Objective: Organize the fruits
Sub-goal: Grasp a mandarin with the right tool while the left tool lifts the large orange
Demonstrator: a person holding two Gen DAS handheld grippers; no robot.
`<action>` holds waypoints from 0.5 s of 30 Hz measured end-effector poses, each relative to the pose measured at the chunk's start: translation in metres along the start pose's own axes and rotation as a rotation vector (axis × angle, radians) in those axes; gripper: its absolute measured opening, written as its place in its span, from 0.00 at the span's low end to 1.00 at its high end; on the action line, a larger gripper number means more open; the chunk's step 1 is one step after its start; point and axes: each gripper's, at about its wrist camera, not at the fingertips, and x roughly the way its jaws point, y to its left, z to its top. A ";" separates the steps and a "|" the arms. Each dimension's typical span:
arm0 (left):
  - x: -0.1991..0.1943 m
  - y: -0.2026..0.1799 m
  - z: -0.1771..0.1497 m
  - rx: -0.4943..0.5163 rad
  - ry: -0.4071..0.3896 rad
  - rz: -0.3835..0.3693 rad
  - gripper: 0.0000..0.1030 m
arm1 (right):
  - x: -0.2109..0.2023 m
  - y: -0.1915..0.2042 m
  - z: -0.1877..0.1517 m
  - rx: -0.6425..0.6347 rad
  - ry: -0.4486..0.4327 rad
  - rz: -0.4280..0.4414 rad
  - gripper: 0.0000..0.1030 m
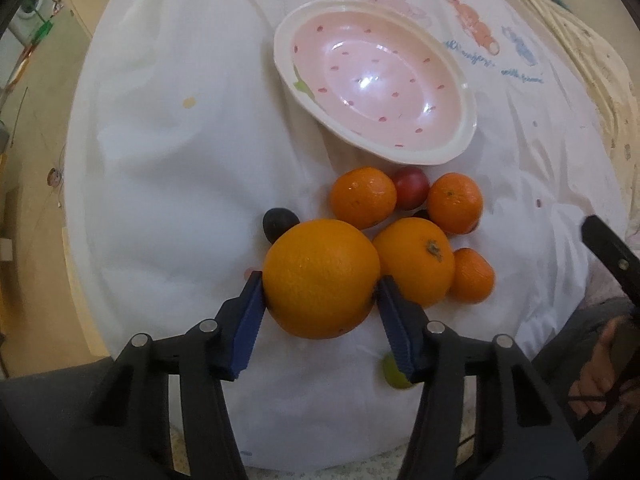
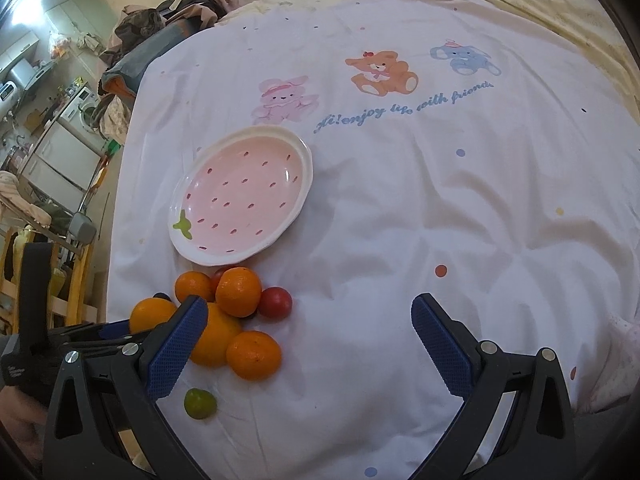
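Nearest in the left wrist view, the left gripper [image 1: 320, 292] is clamped on a large orange [image 1: 321, 278], its two blue pads pressed against the fruit's left and right sides. A small green fruit [image 1: 394, 372] is partly hidden behind the right finger, lying on the white quilt [image 1: 168, 184]. Just right of the held orange, a second orange [image 1: 414, 260] with its stem scar facing up is seen touching it, and a small tangerine [image 1: 472, 276] is set against that one's right side. A dark plum [image 1: 278, 224] is tucked behind the held orange on its left. Farther back, two more tangerines [image 1: 363, 197] [image 1: 455, 202] are found with a red plum [image 1: 410, 188] between them. Beyond the fruit pile, the pink strawberry-patterned dish [image 1: 464, 80] is seen with nothing in it, close to the pile but apart from it.

In the right wrist view, the right gripper [image 2: 310, 320] is held spread wide, with nothing between its pads, above the quilt to the right of the fruit pile. Cartoon animals and blue lettering [image 2: 404, 106] are printed on the quilt beyond the dish.
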 end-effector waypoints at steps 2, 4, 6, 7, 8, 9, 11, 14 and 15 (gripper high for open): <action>-0.012 0.001 -0.005 0.004 -0.021 -0.013 0.50 | 0.000 -0.002 -0.001 0.005 0.000 -0.009 1.00; -0.028 0.004 -0.009 0.002 -0.056 -0.020 0.50 | 0.000 -0.005 -0.003 0.014 0.005 -0.014 1.00; -0.043 0.012 -0.011 -0.031 -0.103 -0.025 0.50 | 0.000 -0.008 -0.004 0.027 0.013 -0.016 1.00; -0.048 0.017 -0.012 -0.050 -0.124 -0.027 0.50 | 0.001 -0.009 -0.005 0.032 0.018 -0.018 1.00; -0.055 0.024 -0.013 -0.074 -0.151 -0.019 0.50 | 0.001 -0.009 -0.006 0.036 0.024 -0.018 1.00; -0.060 0.031 -0.013 -0.100 -0.178 -0.001 0.50 | 0.002 -0.009 -0.007 0.040 0.034 -0.012 1.00; -0.065 0.041 -0.013 -0.143 -0.200 0.009 0.50 | 0.004 -0.007 -0.010 0.040 0.055 0.014 1.00; -0.065 0.050 -0.015 -0.169 -0.198 0.020 0.50 | 0.017 0.005 -0.013 -0.017 0.136 0.055 0.96; -0.065 0.051 -0.016 -0.169 -0.197 0.019 0.50 | 0.021 0.012 -0.015 -0.061 0.160 0.045 0.87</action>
